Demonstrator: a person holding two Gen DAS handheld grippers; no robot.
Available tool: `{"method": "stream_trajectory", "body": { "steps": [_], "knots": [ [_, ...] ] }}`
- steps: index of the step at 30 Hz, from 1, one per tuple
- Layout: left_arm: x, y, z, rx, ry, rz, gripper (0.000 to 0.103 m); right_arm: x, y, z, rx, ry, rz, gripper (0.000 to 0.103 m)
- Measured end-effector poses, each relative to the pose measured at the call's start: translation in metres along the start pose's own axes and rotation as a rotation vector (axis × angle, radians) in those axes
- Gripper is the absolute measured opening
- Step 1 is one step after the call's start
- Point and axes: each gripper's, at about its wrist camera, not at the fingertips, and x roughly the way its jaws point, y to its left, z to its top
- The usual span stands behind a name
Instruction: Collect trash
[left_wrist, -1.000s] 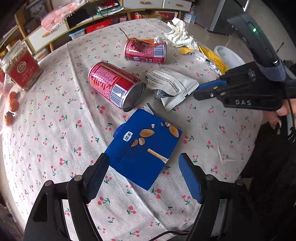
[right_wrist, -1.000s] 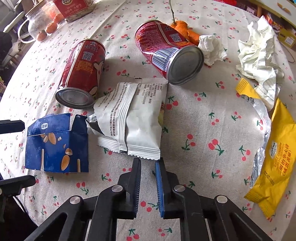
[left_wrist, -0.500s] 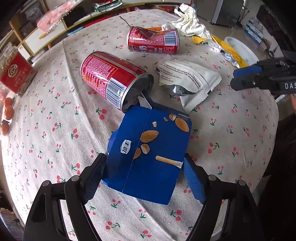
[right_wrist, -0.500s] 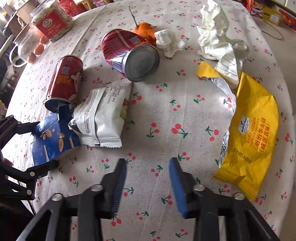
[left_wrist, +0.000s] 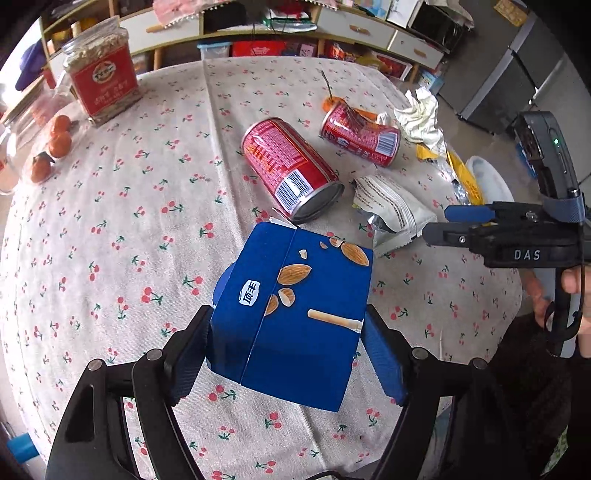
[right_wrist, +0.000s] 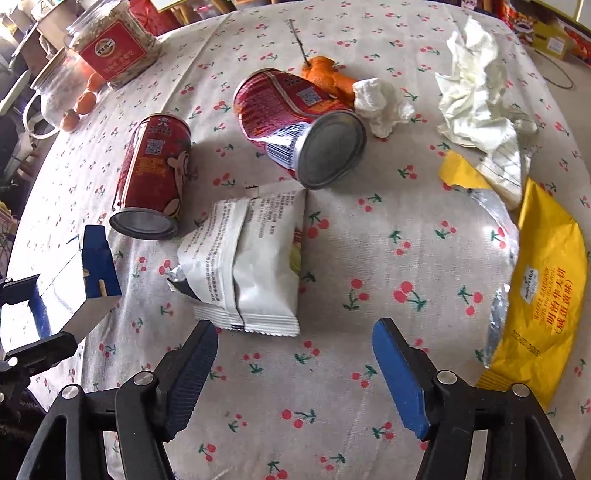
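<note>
A blue snack box (left_wrist: 295, 314) sits between the fingers of my left gripper (left_wrist: 288, 332), whose jaws are closing, both pads against its sides. In the right wrist view the box (right_wrist: 96, 262) is tilted up, pale underside showing, in the left gripper (right_wrist: 29, 317). My right gripper (right_wrist: 295, 332) hovers just short of a white snack wrapper (right_wrist: 247, 258); its jaws are opening with nothing between them. Two red cans (right_wrist: 153, 173) (right_wrist: 295, 122) lie on their sides behind the wrapper. A yellow wrapper (right_wrist: 543, 288), crumpled paper (right_wrist: 480, 99), a tissue (right_wrist: 380, 99) and orange peel (right_wrist: 325, 74) lie further right.
A red-labelled jar (left_wrist: 103, 81), small oranges (left_wrist: 55, 140) and a glass jar (right_wrist: 55, 96) stand at the far left of the cherry-print tablecloth (left_wrist: 129, 240). A white bin (left_wrist: 487, 181) stands beyond the table's right edge. A person's hand (left_wrist: 572, 284) holds the right gripper (left_wrist: 439, 221).
The right gripper's jaws went from shut to wide open and drew back from the white wrapper. The left gripper moved forward around the blue box, which now tilts between its fingers.
</note>
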Motion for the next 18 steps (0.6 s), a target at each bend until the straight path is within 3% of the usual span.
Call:
{"method": "stream_trajectory", "body": {
  "steps": [3, 12, 14, 16, 18],
  "knots": [
    [-0.002, 0.007, 0.001, -0.029, -0.015, 0.034, 0.080, 0.009, 0.014, 0.007, -0.014, 0.004, 0.012, 0.079],
    [0.004, 0.016, 0.004, -0.066, 0.002, 0.040, 0.080, 0.036, 0.031, 0.019, -0.022, 0.017, 0.001, 0.079],
    [0.003, 0.016, 0.004, -0.065, 0.000, 0.040, 0.080, 0.035, 0.030, 0.021, -0.016, 0.009, 0.007, 0.071],
    [0.001, 0.016, 0.005, -0.068, -0.007, 0.038, 0.080, 0.032, 0.029, 0.021, -0.023, 0.010, 0.020, 0.041],
    [-0.001, 0.018, 0.005, -0.079, -0.016, 0.034, 0.080, 0.029, 0.026, 0.019, -0.023, 0.011, 0.037, 0.038]
  ]
}}
